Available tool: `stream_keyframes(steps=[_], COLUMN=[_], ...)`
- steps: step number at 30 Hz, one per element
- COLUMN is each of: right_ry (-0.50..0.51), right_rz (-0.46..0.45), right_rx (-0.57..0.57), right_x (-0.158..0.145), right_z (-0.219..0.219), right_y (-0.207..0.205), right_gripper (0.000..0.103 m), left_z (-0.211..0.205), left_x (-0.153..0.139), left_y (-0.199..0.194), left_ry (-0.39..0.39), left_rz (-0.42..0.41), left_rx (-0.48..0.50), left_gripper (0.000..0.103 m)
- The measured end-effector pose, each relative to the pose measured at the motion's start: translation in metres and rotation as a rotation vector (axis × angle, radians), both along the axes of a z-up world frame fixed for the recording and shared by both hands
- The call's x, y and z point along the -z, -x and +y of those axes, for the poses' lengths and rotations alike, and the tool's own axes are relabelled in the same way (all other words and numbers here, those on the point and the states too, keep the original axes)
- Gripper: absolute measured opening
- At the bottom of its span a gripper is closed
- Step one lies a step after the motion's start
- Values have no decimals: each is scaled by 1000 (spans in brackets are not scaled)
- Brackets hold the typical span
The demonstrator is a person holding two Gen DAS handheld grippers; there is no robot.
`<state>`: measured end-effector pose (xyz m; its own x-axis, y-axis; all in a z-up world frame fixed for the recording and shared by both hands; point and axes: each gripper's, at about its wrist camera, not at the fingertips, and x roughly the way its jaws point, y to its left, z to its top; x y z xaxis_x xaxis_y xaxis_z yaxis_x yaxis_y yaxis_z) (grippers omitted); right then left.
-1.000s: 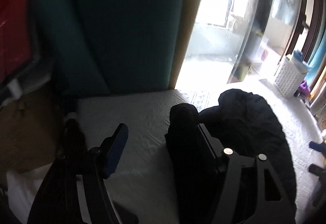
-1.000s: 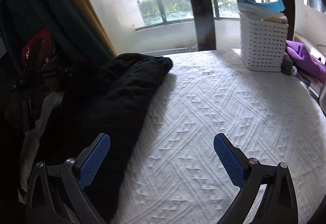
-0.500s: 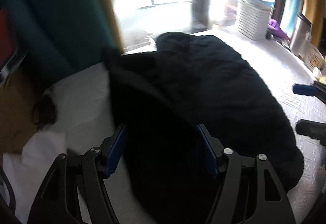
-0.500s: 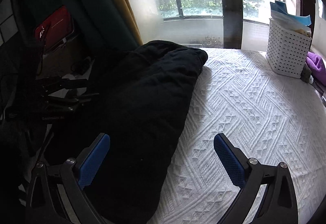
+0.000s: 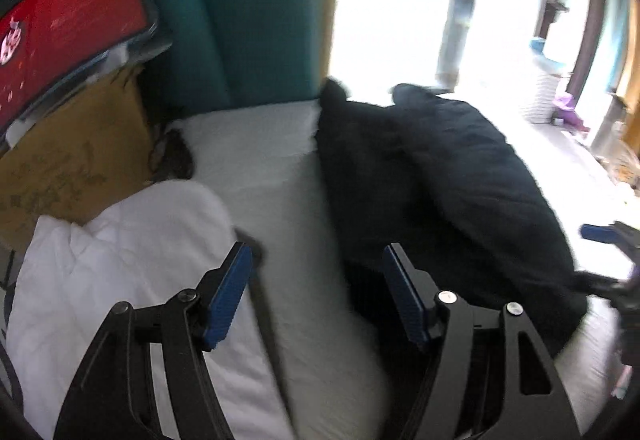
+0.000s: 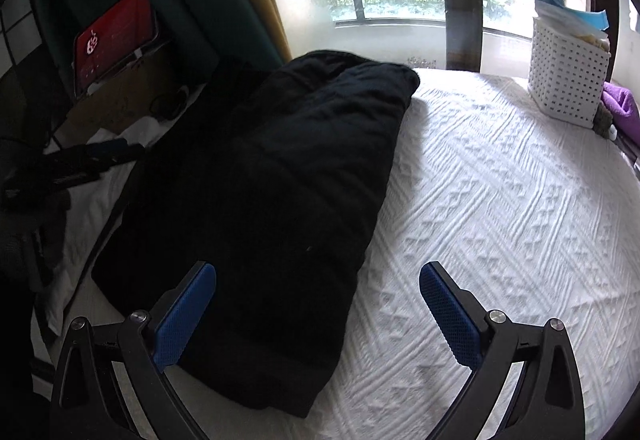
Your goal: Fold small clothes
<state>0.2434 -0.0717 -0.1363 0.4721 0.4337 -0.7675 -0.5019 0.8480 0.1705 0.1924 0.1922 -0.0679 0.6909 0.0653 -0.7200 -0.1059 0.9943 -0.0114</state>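
Observation:
A black garment [image 6: 288, 200] lies folded in a long bundle on the white textured bedspread [image 6: 500, 220]. In the left wrist view the black garment [image 5: 460, 180] lies to the right of my left gripper [image 5: 316, 296], which is open and empty over the bare bedspread [image 5: 260, 168]. My right gripper [image 6: 316, 312] is open and empty, its left finger over the garment's near end and its right finger over the bedspread. The left gripper shows in the right wrist view [image 6: 80, 164] at the garment's left edge.
A white perforated basket [image 6: 568, 76] and a purple cloth [image 6: 620, 108] stand at the bed's far right. A white crumpled cloth [image 5: 108, 268], a cardboard box [image 5: 68, 156] and a red-fronted box [image 5: 60, 20] sit left. A window with curtains is behind.
My left gripper has let go of the black garment and swung left, off it. The garment now lies flatter. My right gripper has moved closer over its near end.

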Motion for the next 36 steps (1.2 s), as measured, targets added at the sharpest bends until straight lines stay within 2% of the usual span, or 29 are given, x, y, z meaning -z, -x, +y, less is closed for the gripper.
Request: stream_keyframes(steps=[3,7,10,12,13,14,15,17,18,22,29,33,36], right_ry=[2,4,3,2,0,-1,-3,-4,-7,-15,-16,-20,-18], right_rz=[6,1,-7,-16,-20,-24,-26,-24,-22,-15,-15,-3,0], right_rx=[-5,-12,-10,-3,0,4,11,23,30,29,7,10,4], right_x=[3,2,-1,-4,-6,-7,-8,-8,-7,-5,-4,-1,0], right_z=[5,8,5,1,-2,-5,-9,-14,-17,-19,-18,-19,-18], right_y=[3,8,12,15,16,18,19,19,19,22,29,29,29], right_gripper=[102,102,102,102,102,102,102,102,102,102,102,102,102], left_z=[-34,-76,-86,-81,-79,-79,-81,-84,-83,-74,-63,-53,-53], left_x=[-12,-7,11,25,28,30,31,32,30,11,6,25,30], left_y=[4,-3,-19,-29,-29,-29,-27,-20,-16,8,37,34,31], left_ry=[56,109,115,169,188,199,202,200,209,226,207,162,166], left_rz=[-30,-5,55,106,111,108,109,102,87,12,-11,40,98], left_rx=[103,239,236,211,205,212,223,233,235,214,131,75,104], left_gripper=[68,68,68,68,62,47,39,6,4,3,3,3,4])
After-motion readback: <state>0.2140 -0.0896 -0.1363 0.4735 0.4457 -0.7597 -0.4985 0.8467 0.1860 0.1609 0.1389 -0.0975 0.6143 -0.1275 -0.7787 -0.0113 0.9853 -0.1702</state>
